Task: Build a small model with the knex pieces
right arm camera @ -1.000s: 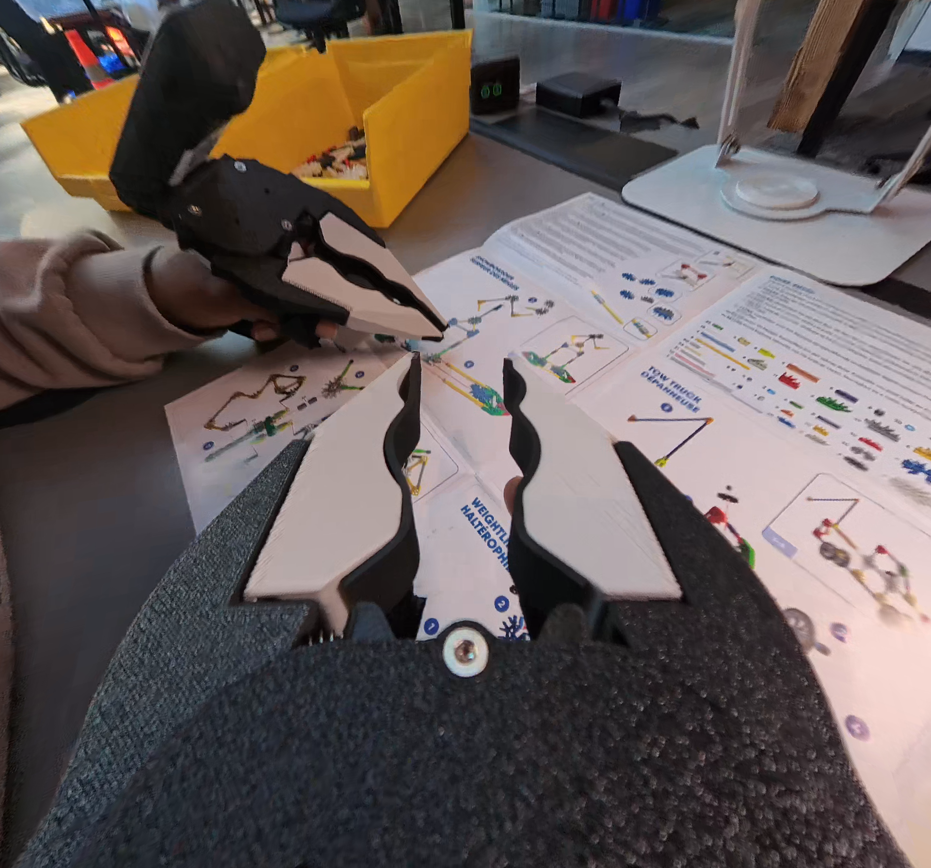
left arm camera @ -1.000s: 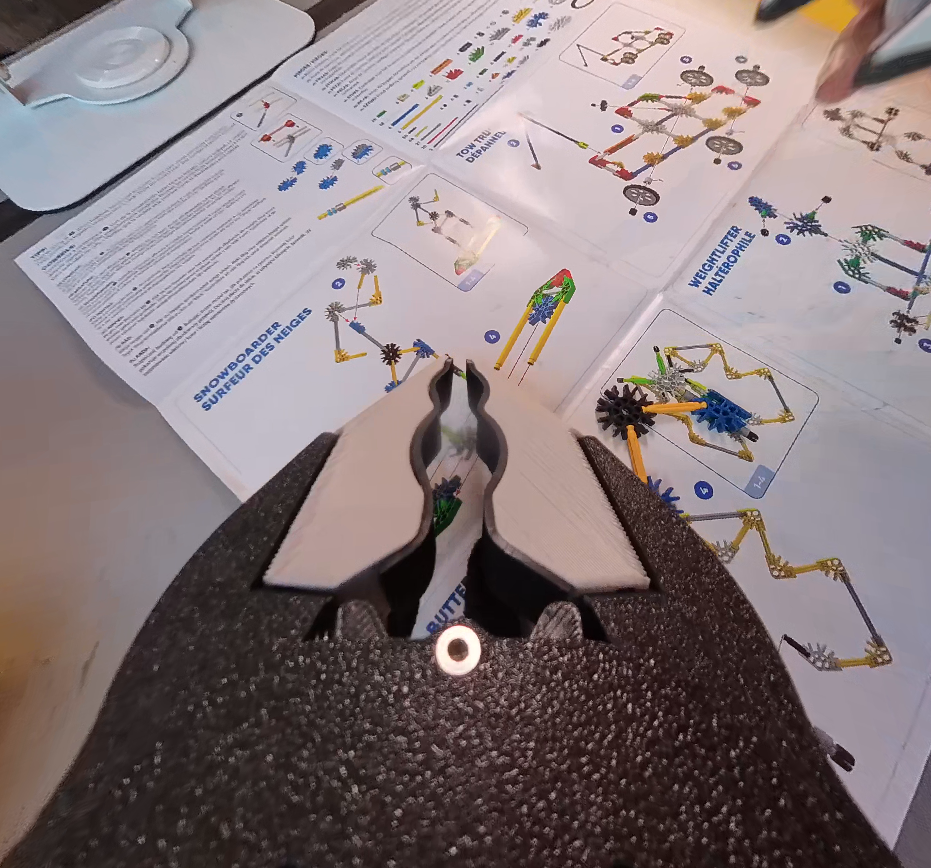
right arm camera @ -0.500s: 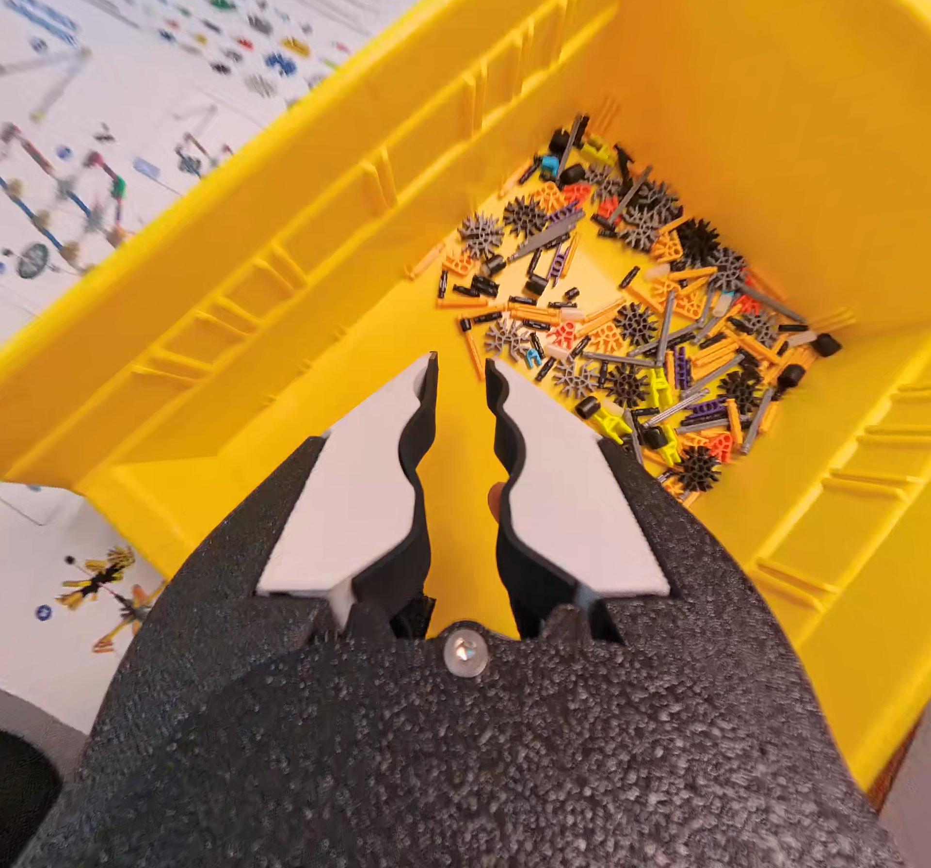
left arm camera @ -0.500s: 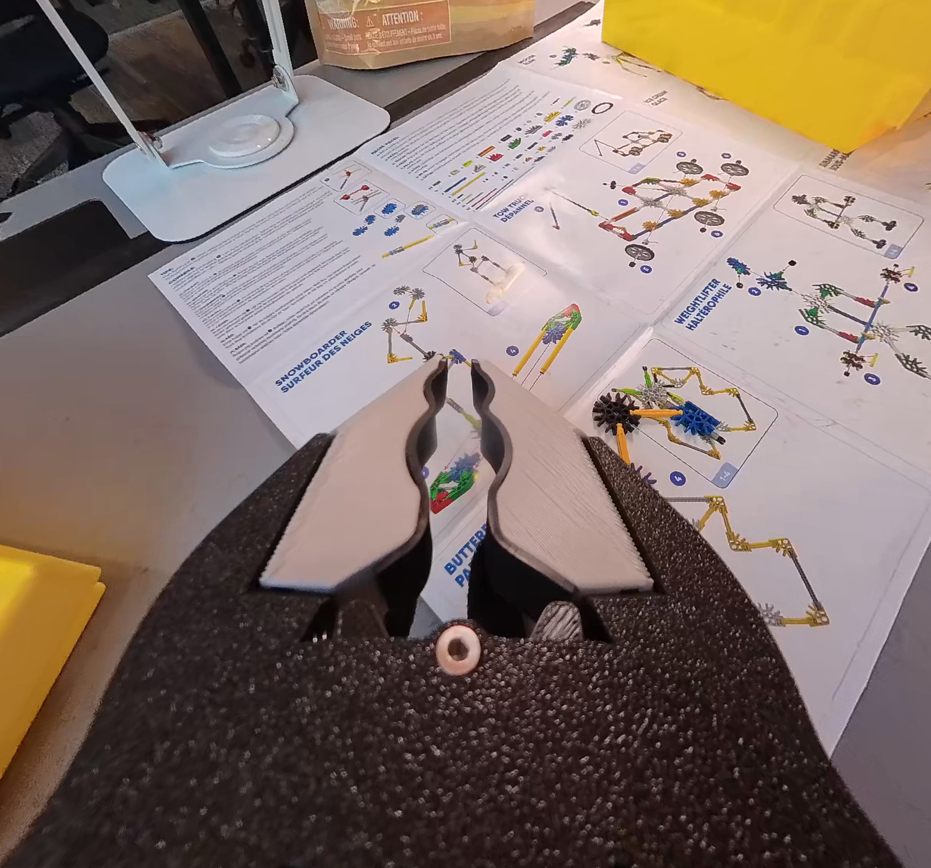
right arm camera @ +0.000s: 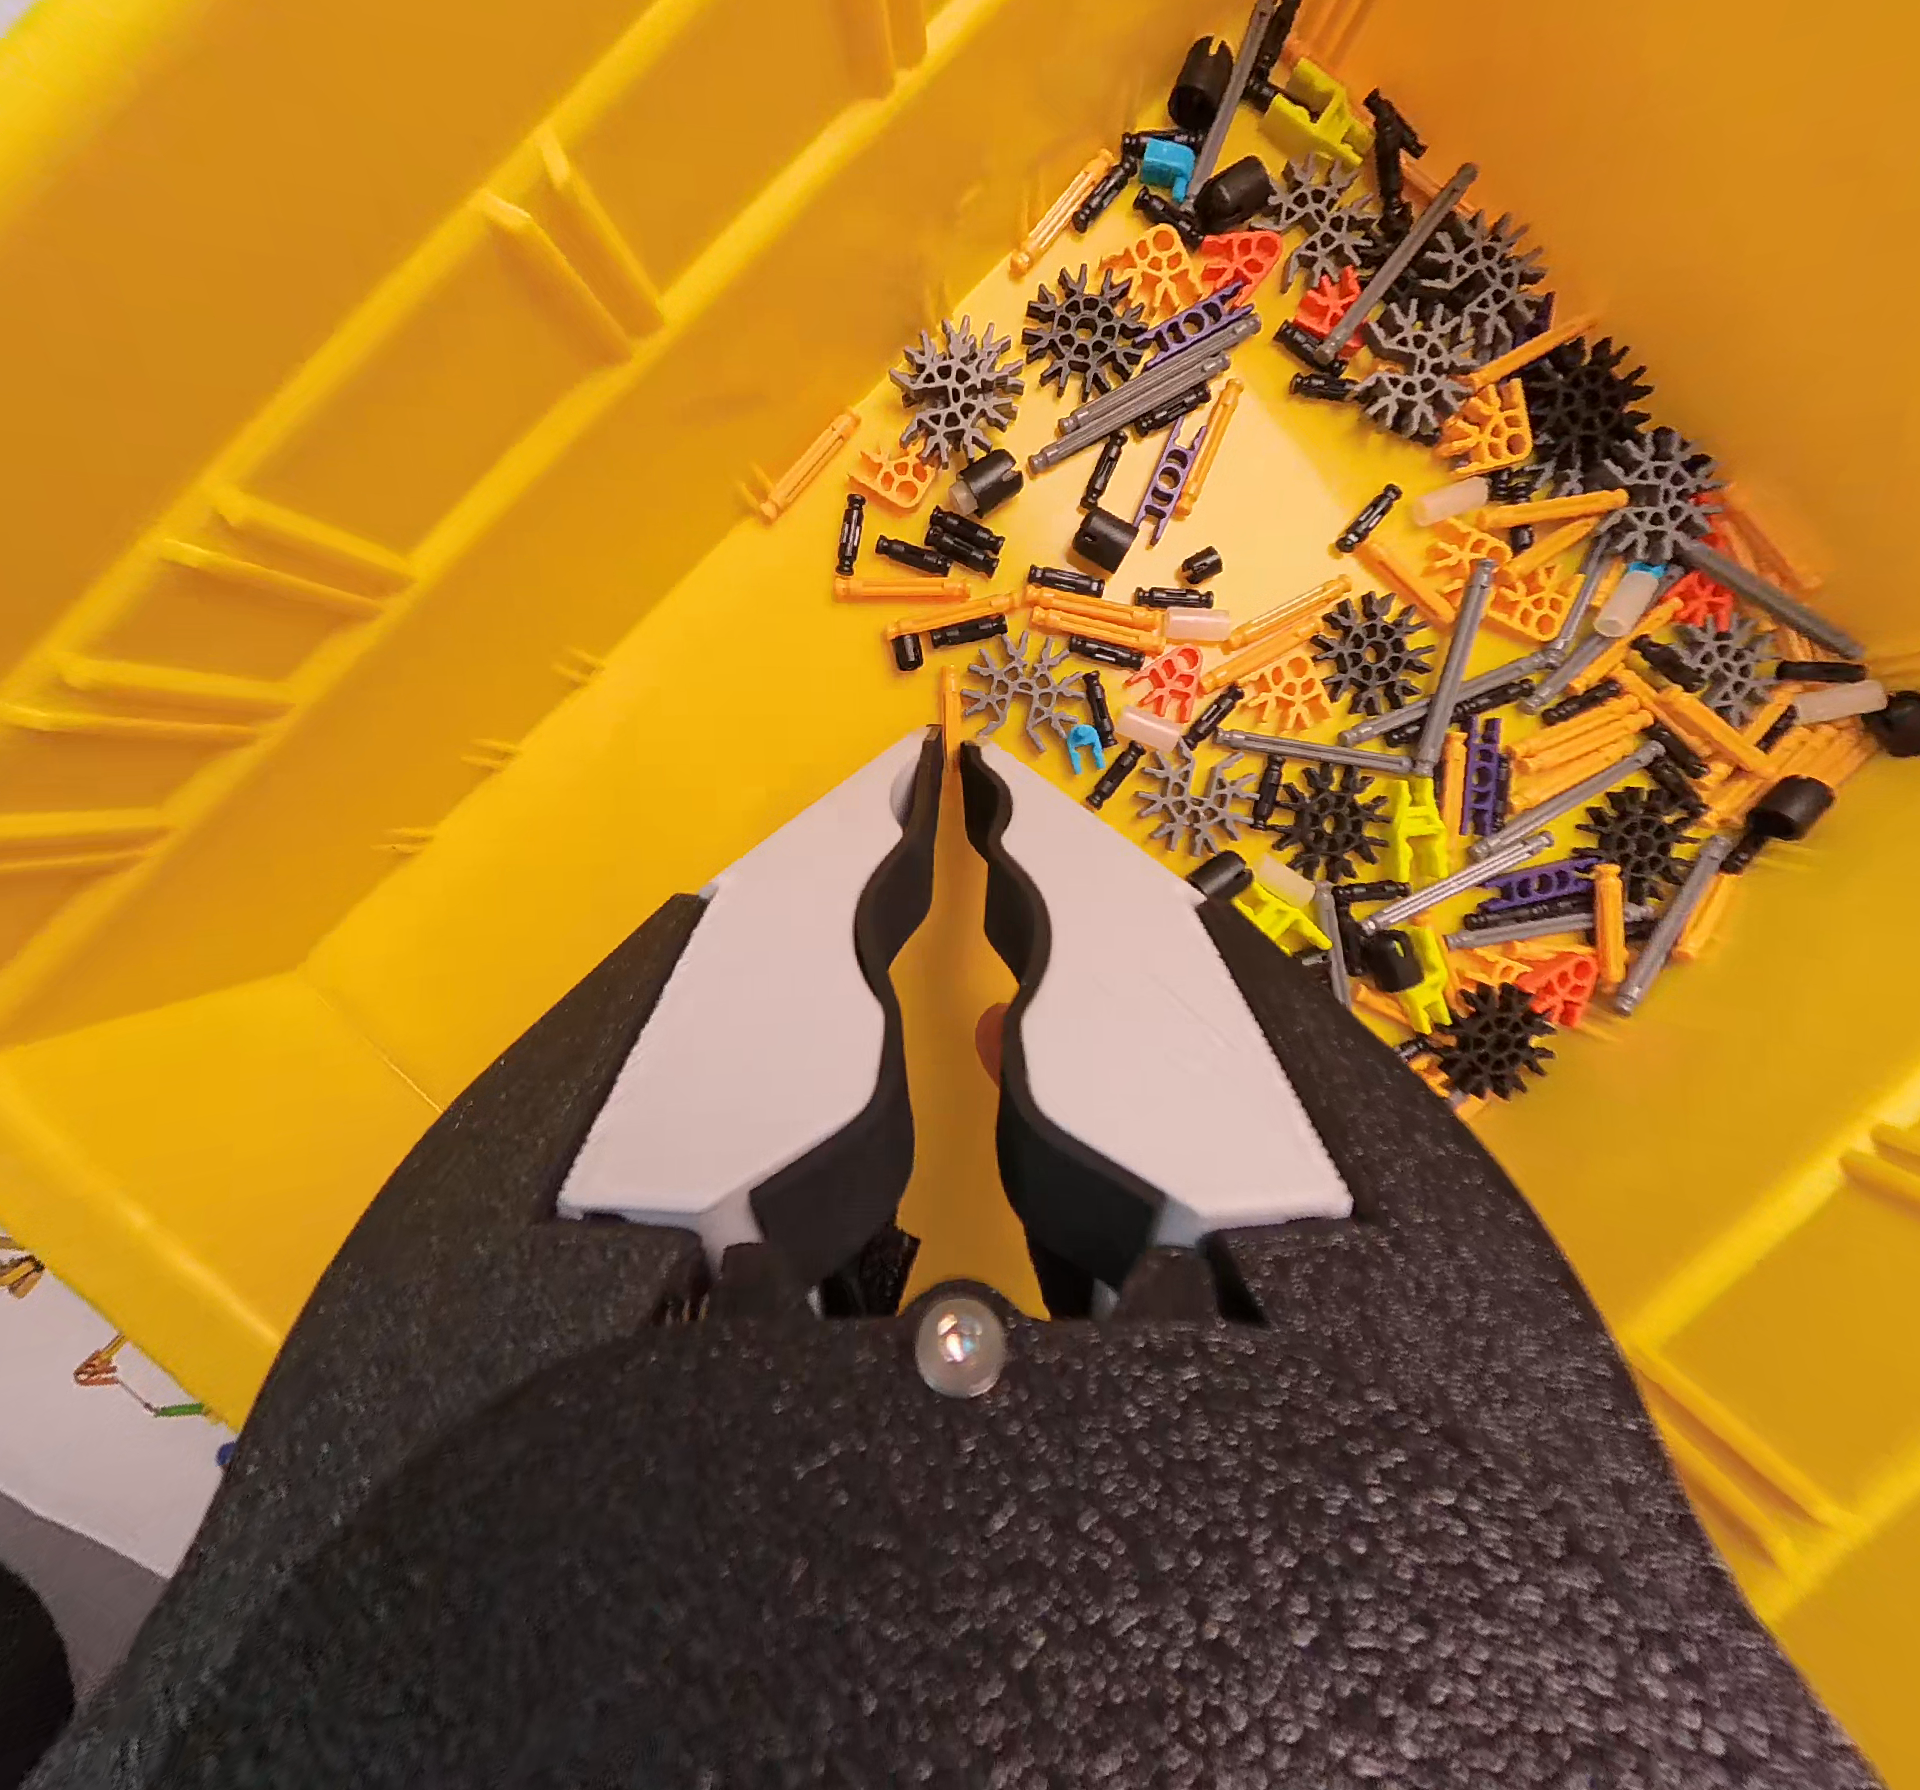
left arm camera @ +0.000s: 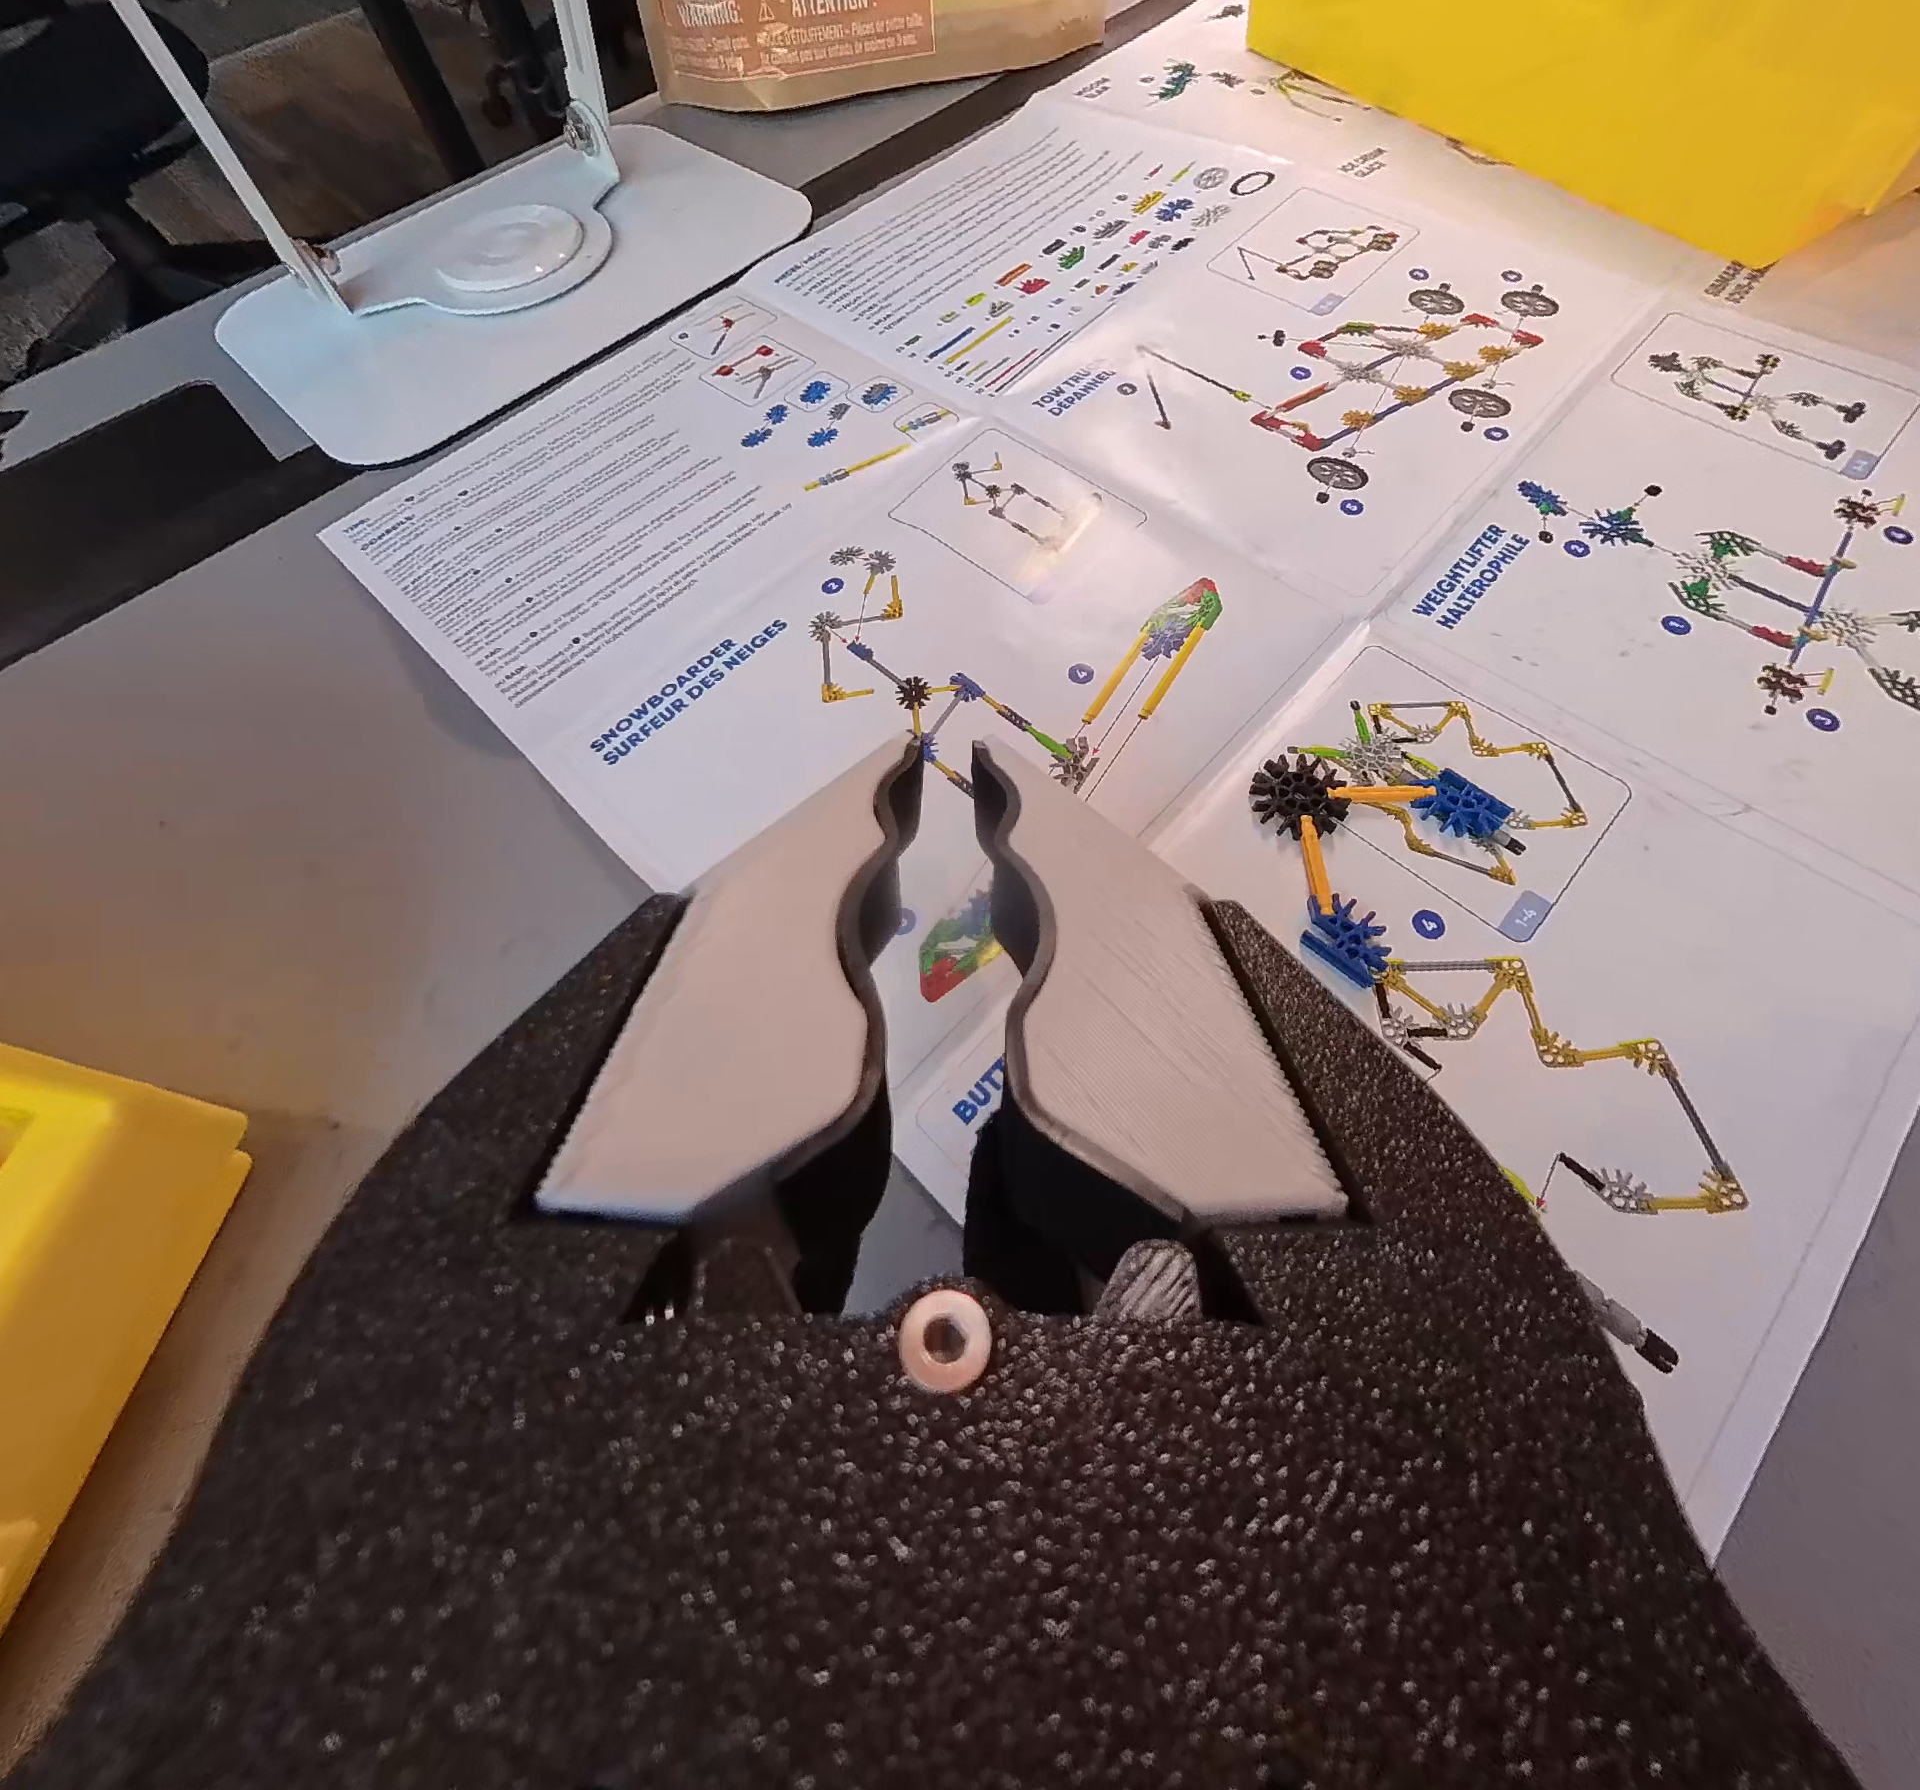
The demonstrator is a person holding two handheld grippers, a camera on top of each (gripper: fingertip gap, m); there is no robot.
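Yellow bin [right arm camera: 520, 597] of small construction pieces [right arm camera: 1351, 597]; both jaws slightly apart, seemingly empty.

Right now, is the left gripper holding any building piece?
No, the left gripper is empty, its fingers slightly apart above the instruction sheet.

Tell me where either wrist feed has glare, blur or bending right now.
Left wrist view: sharp, with a pale glare patch on the instruction sheet ahead of the left gripper. Right wrist view: parts pile smears toward the right edge; yellow bin walls bow from the wide lens; right gripper crisp.
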